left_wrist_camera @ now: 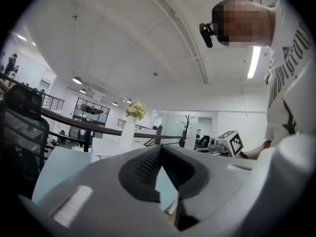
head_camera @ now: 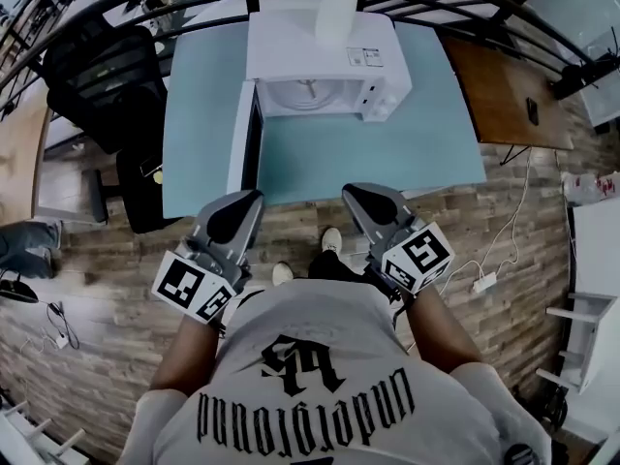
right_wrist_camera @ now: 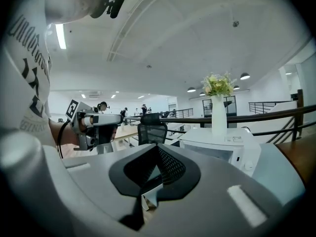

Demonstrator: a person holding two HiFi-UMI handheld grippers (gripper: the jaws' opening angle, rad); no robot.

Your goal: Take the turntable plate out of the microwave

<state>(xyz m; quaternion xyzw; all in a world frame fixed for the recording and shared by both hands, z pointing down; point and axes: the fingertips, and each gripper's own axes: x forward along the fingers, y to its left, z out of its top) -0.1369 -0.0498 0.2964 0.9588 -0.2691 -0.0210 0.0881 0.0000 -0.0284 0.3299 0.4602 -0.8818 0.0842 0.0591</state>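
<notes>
Turntable plate (head_camera: 308, 95) sits in microwave (head_camera: 291, 54), well beyond left tool (head_camera: 250, 200), right tool (head_camera: 354, 195).

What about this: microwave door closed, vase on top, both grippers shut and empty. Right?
No: the door stands open, swung to the left of the microwave, as the head view shows. The rest holds: the vase is on top, and the left gripper and right gripper are shut and empty.
</notes>
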